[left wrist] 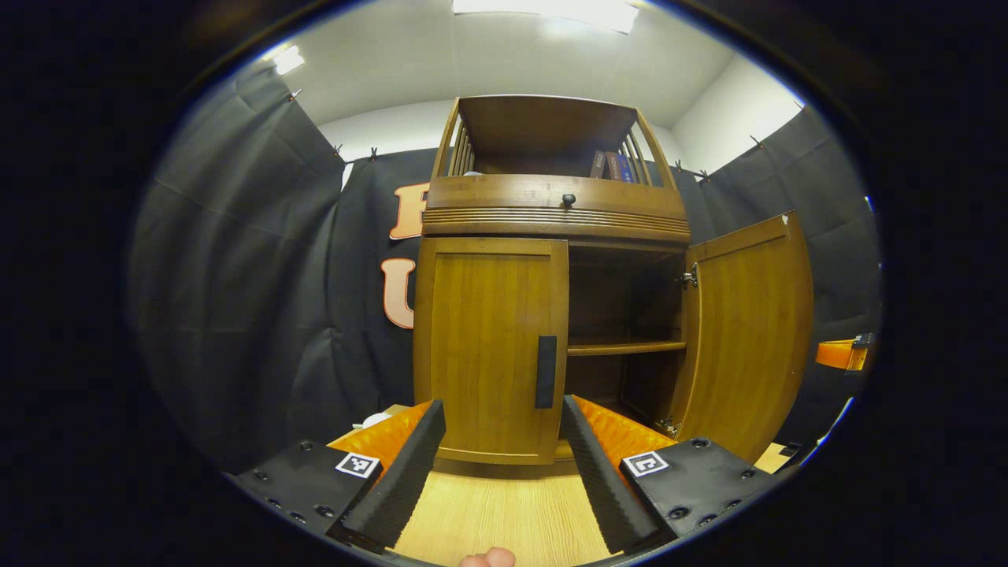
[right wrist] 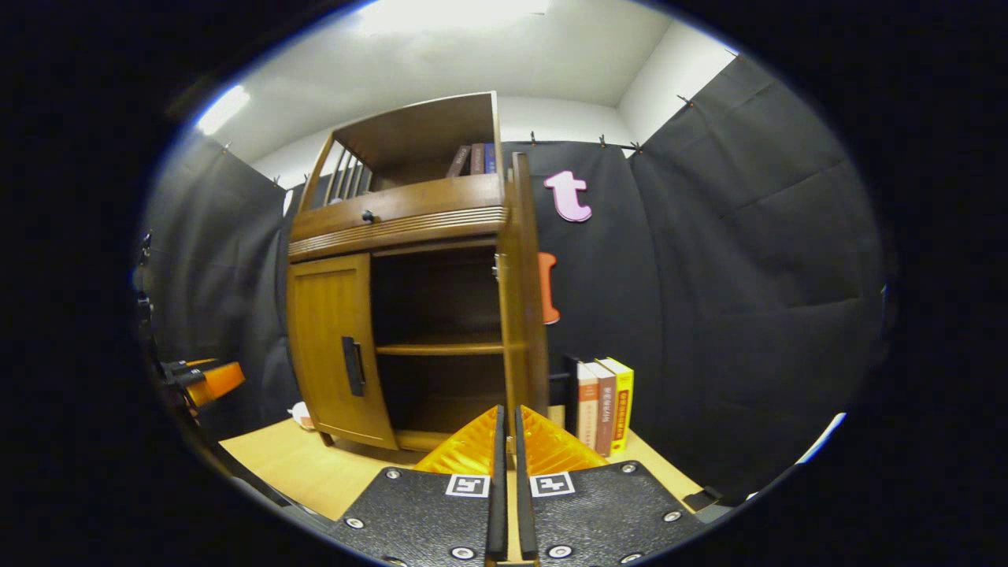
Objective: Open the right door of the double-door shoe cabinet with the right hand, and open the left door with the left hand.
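Observation:
The wooden shoe cabinet (left wrist: 551, 209) stands straight ahead on a light wood surface. Its left door (left wrist: 480, 315) is closed, with a black handle (left wrist: 546, 372) near its inner edge. The right door (left wrist: 748, 331) is swung wide, showing a shelf inside. My left gripper (left wrist: 502, 405) is open, a short way in front of the left door and apart from it. In the right gripper view the right door (right wrist: 521, 315) is edge-on, and my right gripper (right wrist: 509, 411) is shut just before that edge with nothing seen between its fingers. The left door (right wrist: 327, 339) shows closed.
Several books (right wrist: 602, 405) stand upright right of the open door. A small white object (left wrist: 376, 420) lies by the cabinet's left foot. The right gripper (left wrist: 843, 354) shows beside the open door's free edge. Black cloth walls close in on both sides.

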{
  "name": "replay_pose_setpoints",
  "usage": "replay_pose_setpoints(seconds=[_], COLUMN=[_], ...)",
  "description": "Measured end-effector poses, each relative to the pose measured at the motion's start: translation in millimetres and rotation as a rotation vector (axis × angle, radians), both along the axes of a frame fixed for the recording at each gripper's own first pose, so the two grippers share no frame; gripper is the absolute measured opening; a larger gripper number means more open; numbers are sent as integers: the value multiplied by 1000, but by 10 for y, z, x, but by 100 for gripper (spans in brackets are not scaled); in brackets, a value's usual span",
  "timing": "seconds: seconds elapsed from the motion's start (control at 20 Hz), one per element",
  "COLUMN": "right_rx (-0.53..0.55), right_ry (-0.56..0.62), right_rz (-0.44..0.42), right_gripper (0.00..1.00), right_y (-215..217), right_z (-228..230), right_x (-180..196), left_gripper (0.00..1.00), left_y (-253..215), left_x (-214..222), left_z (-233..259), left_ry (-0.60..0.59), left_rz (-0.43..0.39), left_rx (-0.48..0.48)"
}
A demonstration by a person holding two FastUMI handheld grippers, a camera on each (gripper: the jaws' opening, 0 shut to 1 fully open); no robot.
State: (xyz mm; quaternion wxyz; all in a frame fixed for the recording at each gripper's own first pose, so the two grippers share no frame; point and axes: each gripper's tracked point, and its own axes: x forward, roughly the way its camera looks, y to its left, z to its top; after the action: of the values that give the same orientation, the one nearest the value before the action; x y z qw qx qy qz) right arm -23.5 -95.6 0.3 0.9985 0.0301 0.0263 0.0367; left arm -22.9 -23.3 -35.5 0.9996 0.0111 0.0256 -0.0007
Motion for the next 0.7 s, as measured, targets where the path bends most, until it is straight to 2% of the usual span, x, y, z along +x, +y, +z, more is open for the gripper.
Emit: replay_pose_setpoints(seconds=[0.1,0.2,0.3,0.4,0.55,0.6,0.65,0.7], right_rx=[-31,-5,-6,-29,-11,1,7,6], right_ry=[5,16,7,19,49,51,57,65], right_rz=[26,61,52,30,44,39,35,24], right_gripper=[5,8,31,45,58,72,76,75], right_y=[149,305,320,280,319,309,309,297], right_z=[-38,-18,-7,-69,-191,-205,-223,-256], right_x=[25,53,100,125,104,94,96,107], left_gripper=[98,98,95,94,94,94,94,94], left_y=[20,40,74,78,50,34,3,-35], left_x=[-9,16,53,113,235,273,318,363], left_z=[0,-3,7,23,37,40,56,70], left_ry=[-1,-2,-2,-4,-6,-6,-8,-11], left_rz=[7,7,12,12,1,-6,-13,-24], left_rx=[-4,-6,6,12,20,25,28,26])
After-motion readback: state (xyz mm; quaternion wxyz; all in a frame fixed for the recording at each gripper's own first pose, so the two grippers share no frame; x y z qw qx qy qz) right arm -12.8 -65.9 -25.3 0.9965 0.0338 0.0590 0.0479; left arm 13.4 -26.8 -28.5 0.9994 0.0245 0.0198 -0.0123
